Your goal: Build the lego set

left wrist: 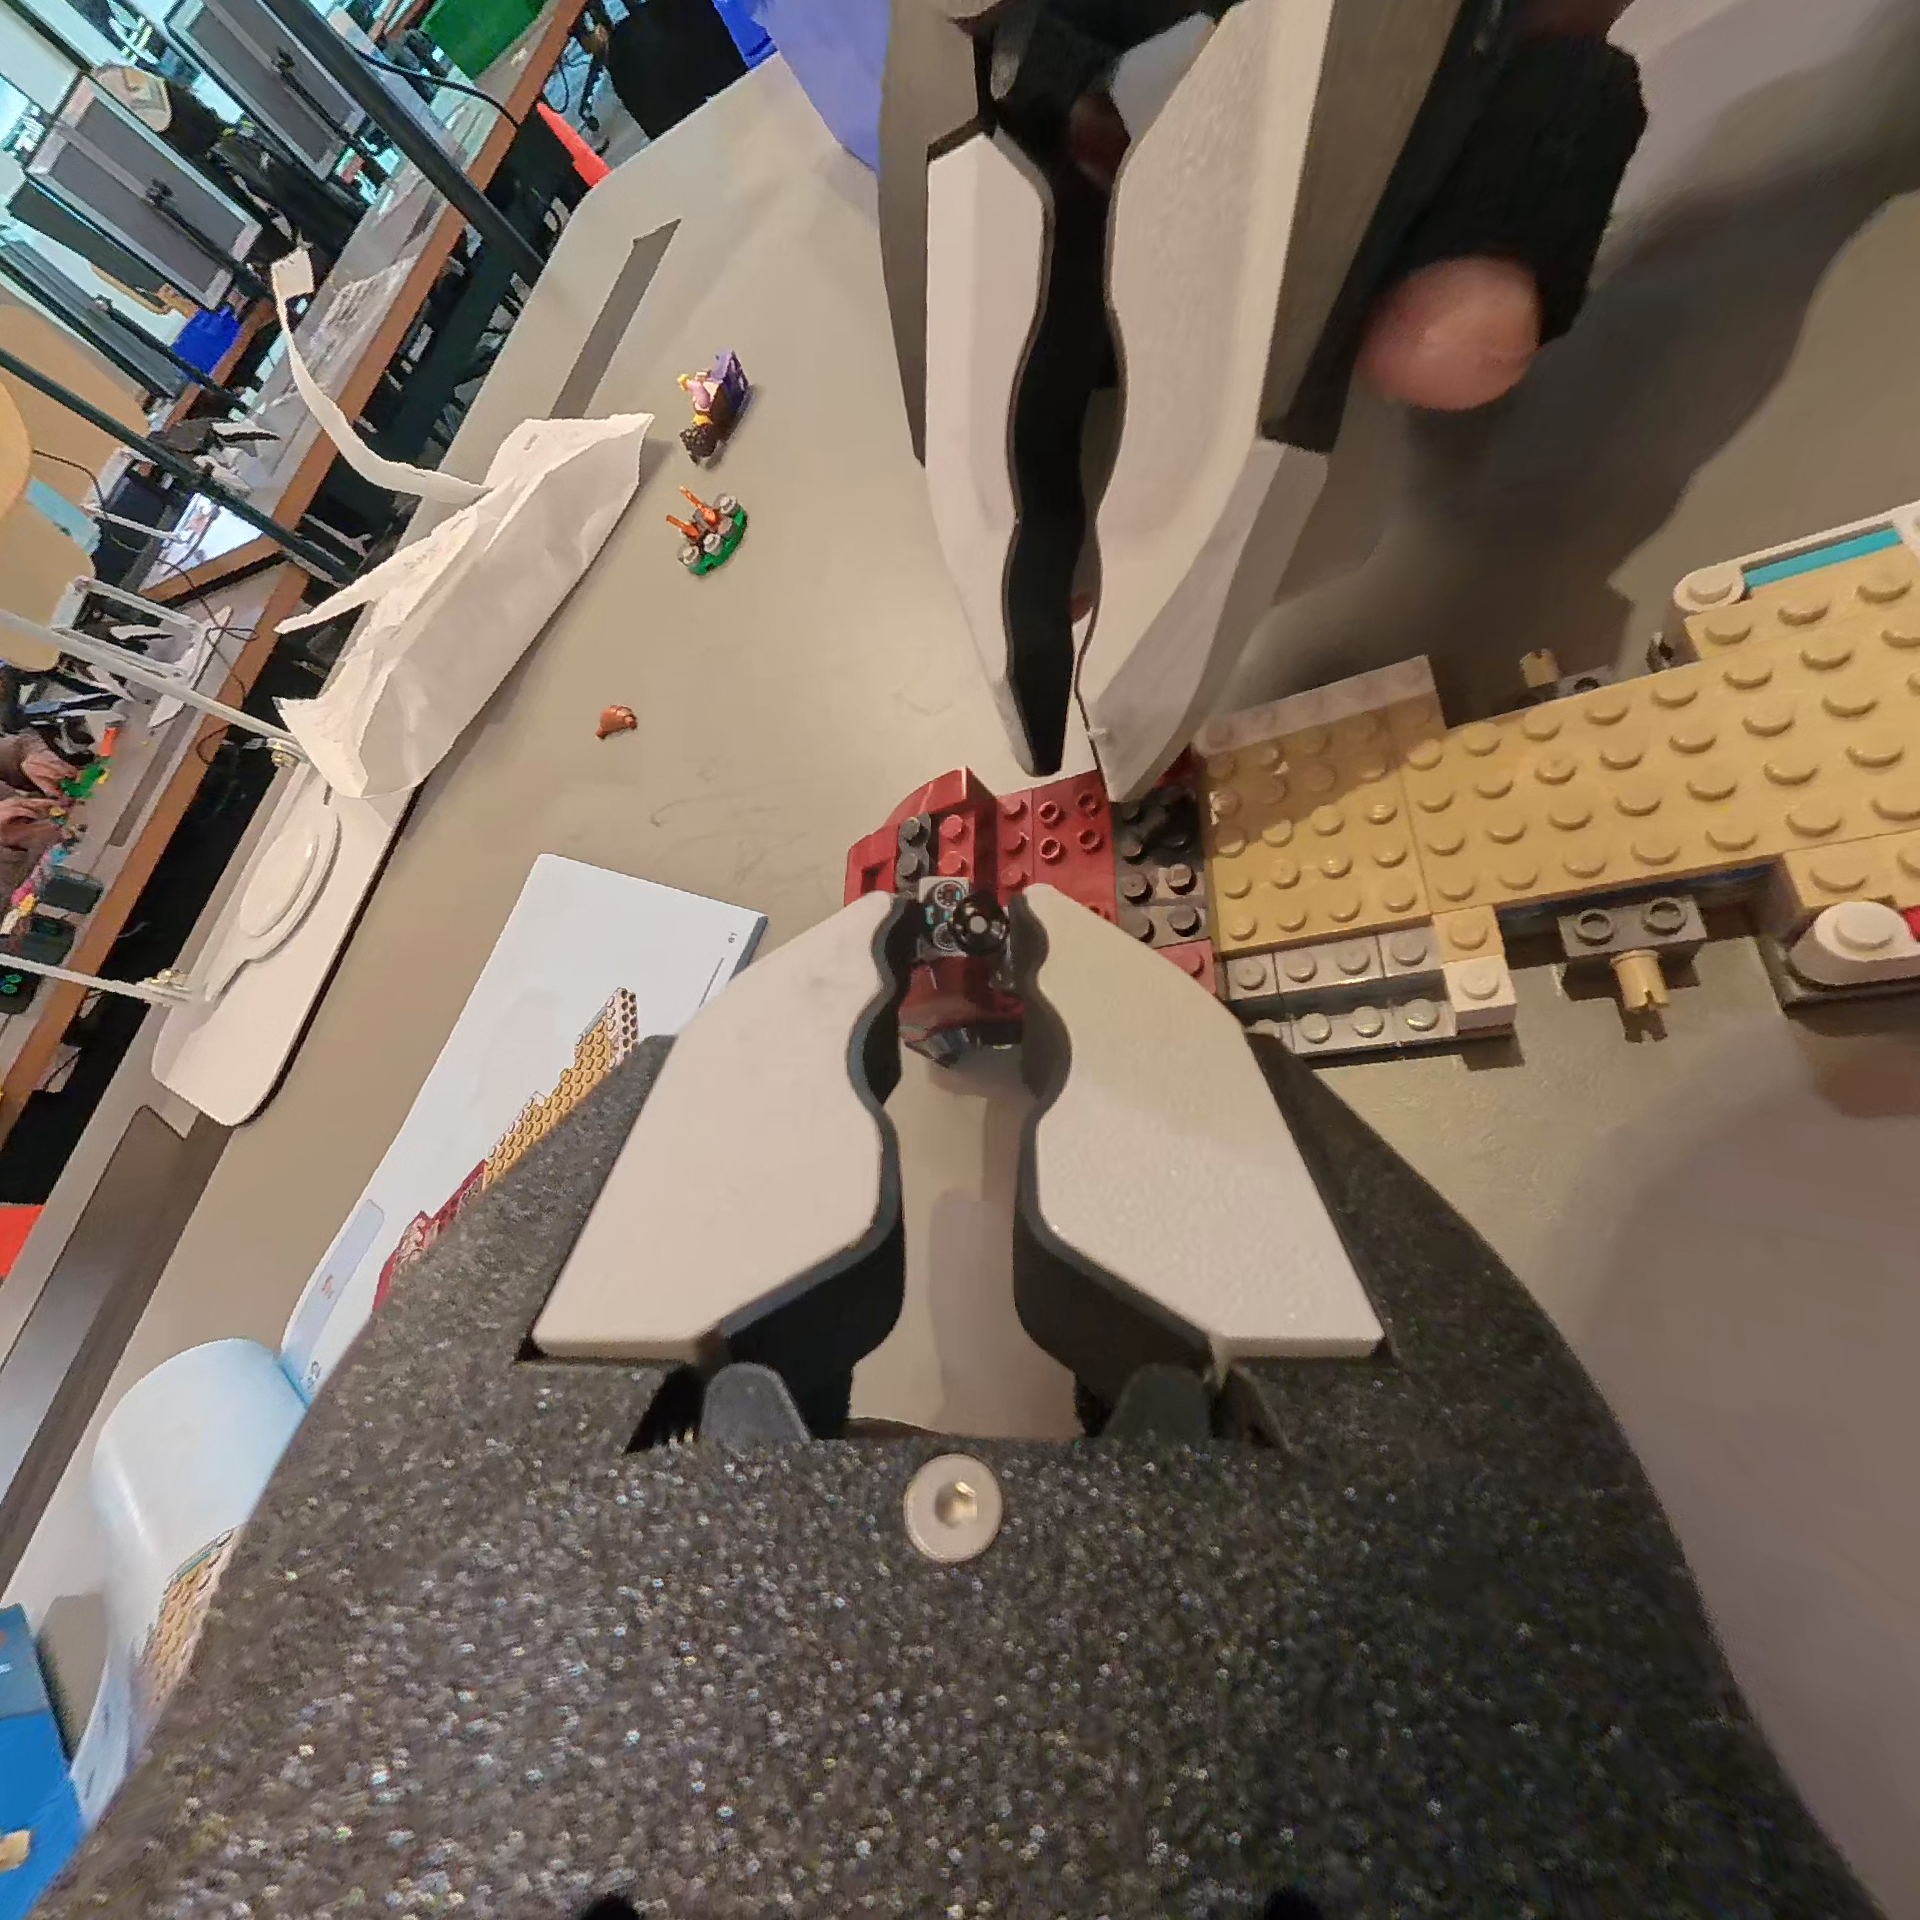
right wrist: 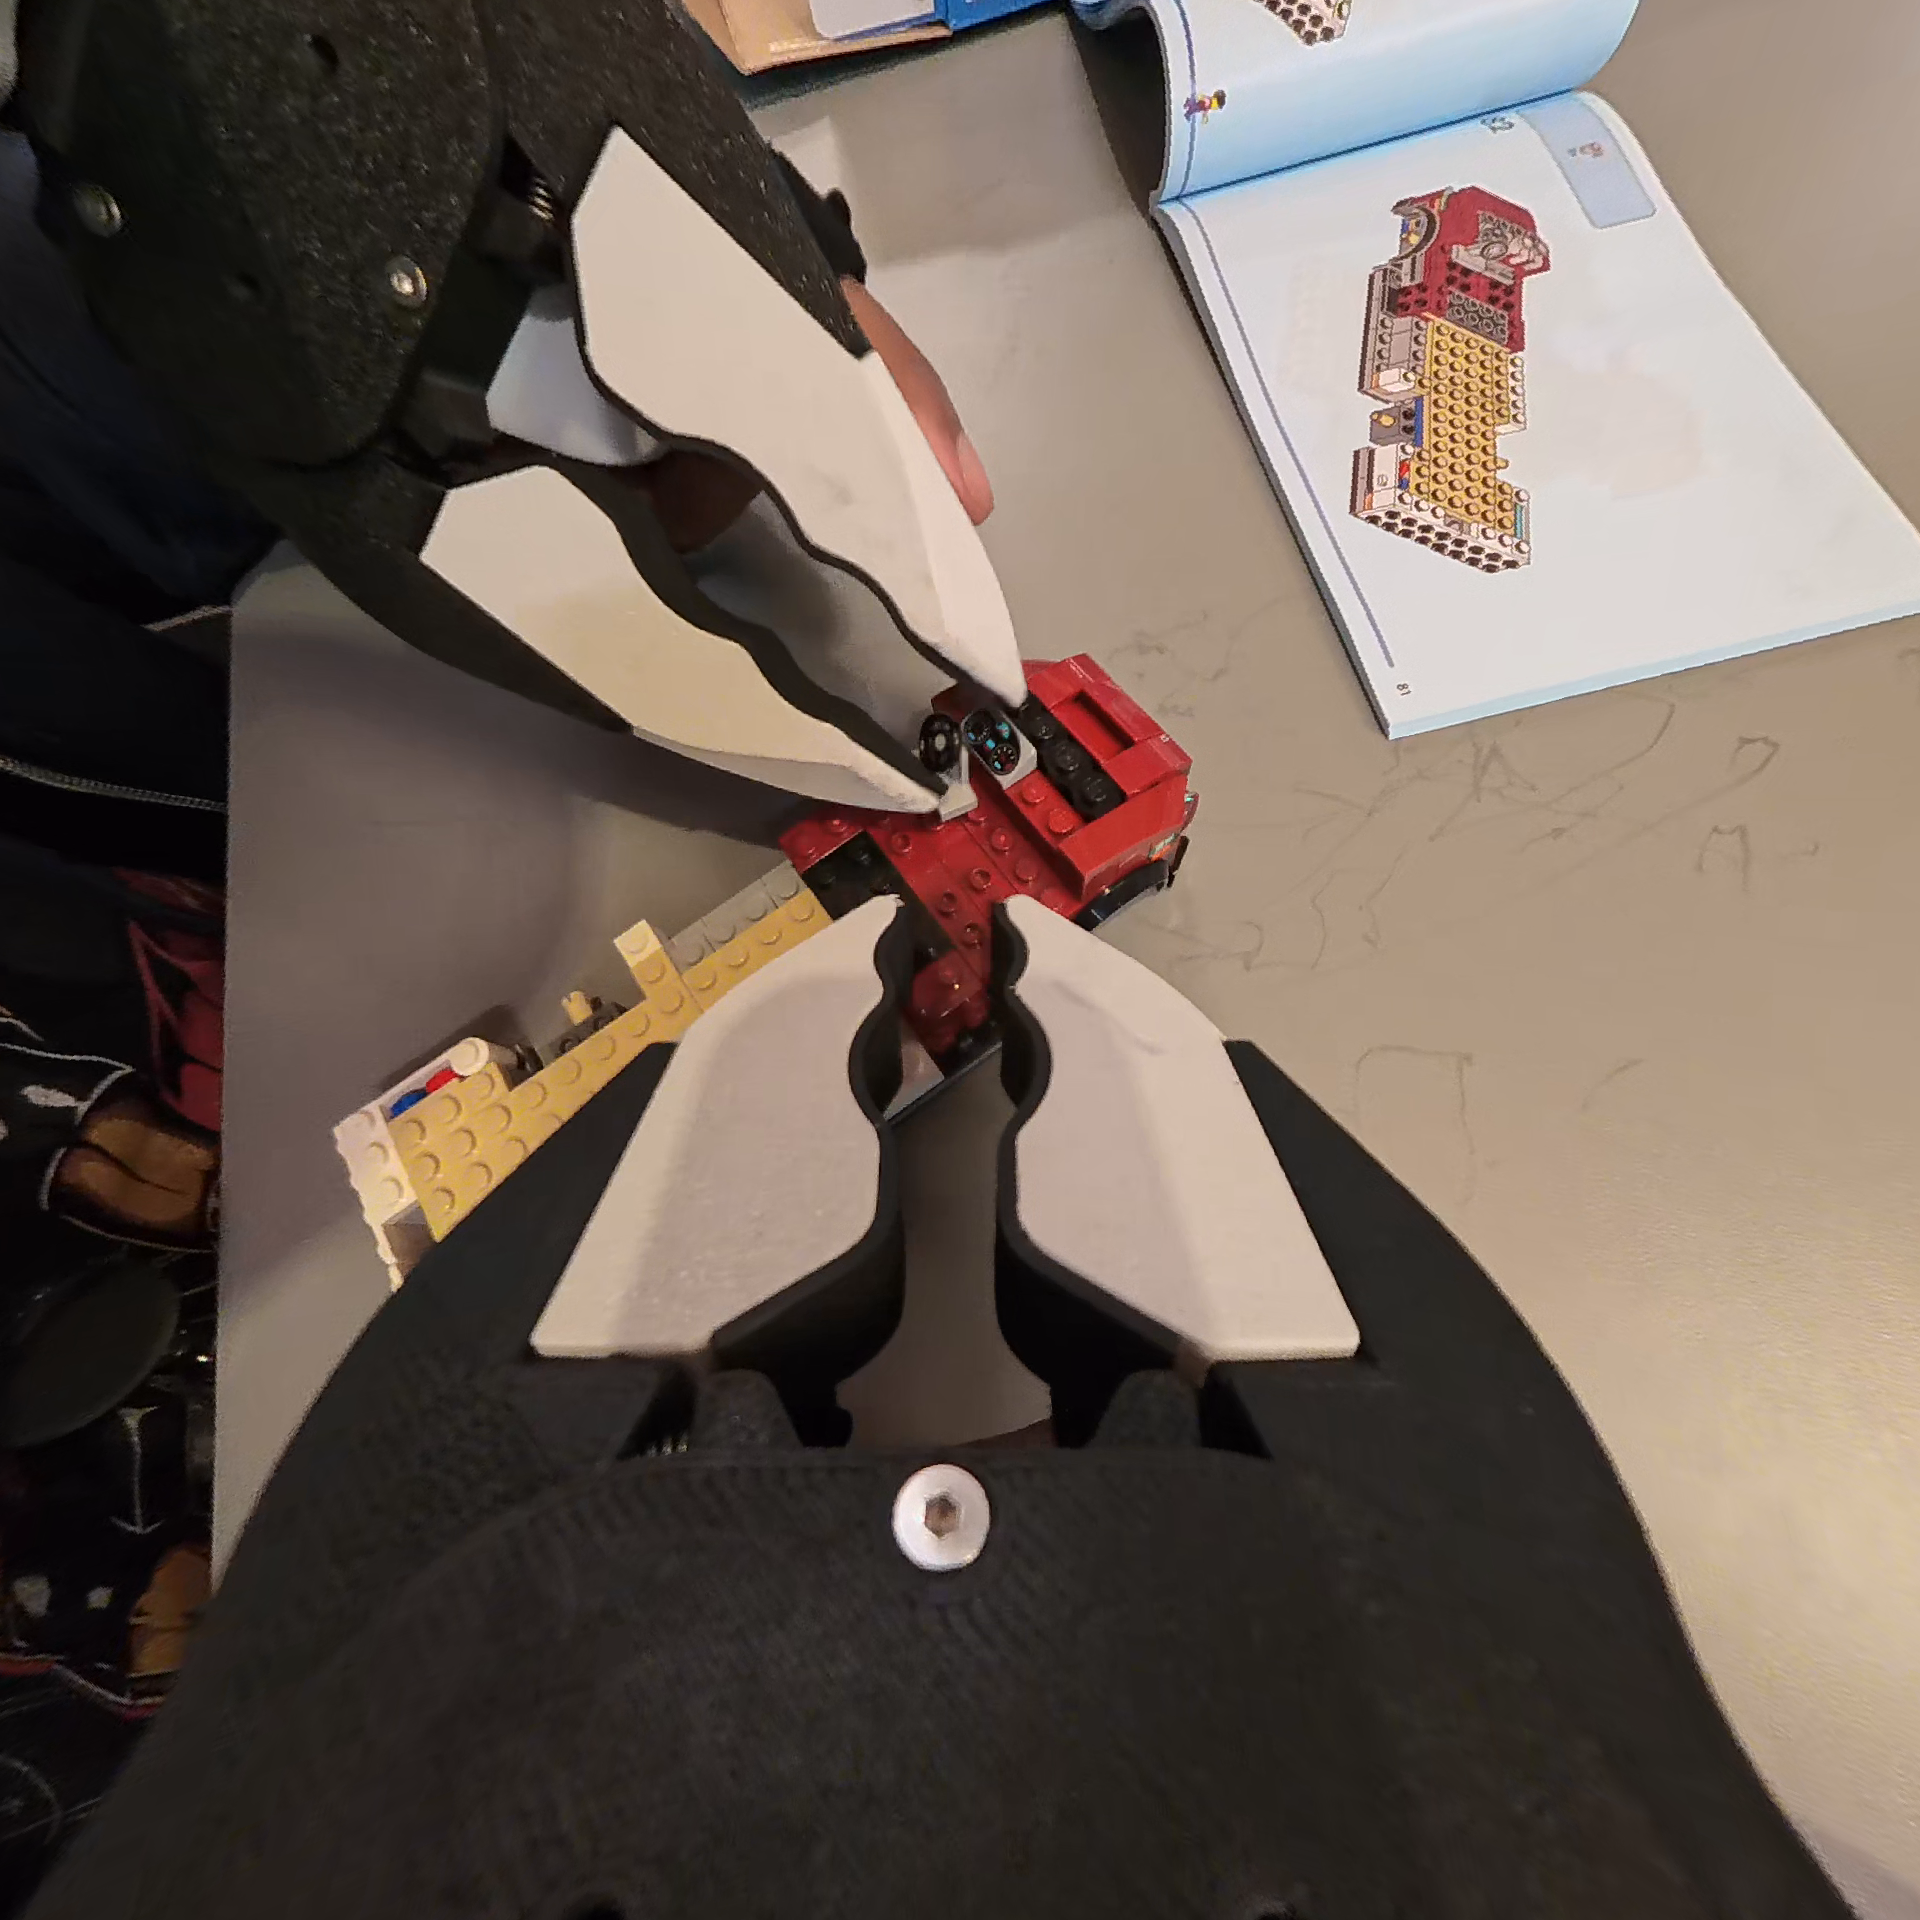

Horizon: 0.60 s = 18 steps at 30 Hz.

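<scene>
On the left, our left gripper (left wrist: 961, 935) stands narrow, its tips closing on the small steering-wheel piece (left wrist: 977, 923) at the red cab (right wrist: 1101, 748) of the brick model (left wrist: 1455, 800). One tip meets the piece's grey foot and the other its far side, so we judge the hold shallow. Here we would keep the squeeze light and the fingers square to the studs, since a tilt could pop the little part free.

Further right, our right gripper (right wrist: 945, 914) is also narrow, clasping the dark red side section of the model, which lies flat on the grey table (right wrist: 1455, 1039). We judge that this grip should stay firm and low so the long tan deck does not pivot.

For room, the table's edge (right wrist: 231, 935) runs close beside the model's tan end on the left, leaving little margin there. The open booklet (right wrist: 1558, 416) lies beyond the cab, well apart. A white paper bag (left wrist: 468, 592) and a small brown piece (left wrist: 616, 720) sit well clear.
</scene>
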Available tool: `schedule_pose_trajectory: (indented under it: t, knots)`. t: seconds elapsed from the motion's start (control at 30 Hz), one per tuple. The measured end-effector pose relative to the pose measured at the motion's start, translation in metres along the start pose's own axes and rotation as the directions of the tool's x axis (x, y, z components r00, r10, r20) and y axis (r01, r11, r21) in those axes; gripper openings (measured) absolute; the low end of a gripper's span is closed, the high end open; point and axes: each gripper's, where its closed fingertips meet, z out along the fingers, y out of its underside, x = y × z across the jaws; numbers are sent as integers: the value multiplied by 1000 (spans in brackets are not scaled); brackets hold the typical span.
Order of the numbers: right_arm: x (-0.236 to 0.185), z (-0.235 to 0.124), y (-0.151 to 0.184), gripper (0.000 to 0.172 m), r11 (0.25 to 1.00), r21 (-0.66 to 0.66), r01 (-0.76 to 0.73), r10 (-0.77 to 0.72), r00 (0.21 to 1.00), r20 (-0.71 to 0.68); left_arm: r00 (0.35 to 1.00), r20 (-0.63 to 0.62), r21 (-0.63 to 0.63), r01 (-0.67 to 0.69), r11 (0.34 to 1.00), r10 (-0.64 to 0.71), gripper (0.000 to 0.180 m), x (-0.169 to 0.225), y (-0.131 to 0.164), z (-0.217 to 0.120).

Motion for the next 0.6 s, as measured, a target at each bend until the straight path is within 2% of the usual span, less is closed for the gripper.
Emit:
schedule_pose_trajectory:
  t: [0.03,0.4,0.6]
  knots:
    - [0,0,0,14,1000,0,1,-1,1000,0,1000,5,-3,-5,1000,5,18,0,0,1]
    - [-2,0,0,14,1000,7,7,-7,1000,1,999,24,-11,-25,1000,25,22,-1,-2,4]
    - [-2,-3,-1,20,1000,5,-9,9,1000,-17,995,37,47,87,995,-89,27,-7,-7,-8]
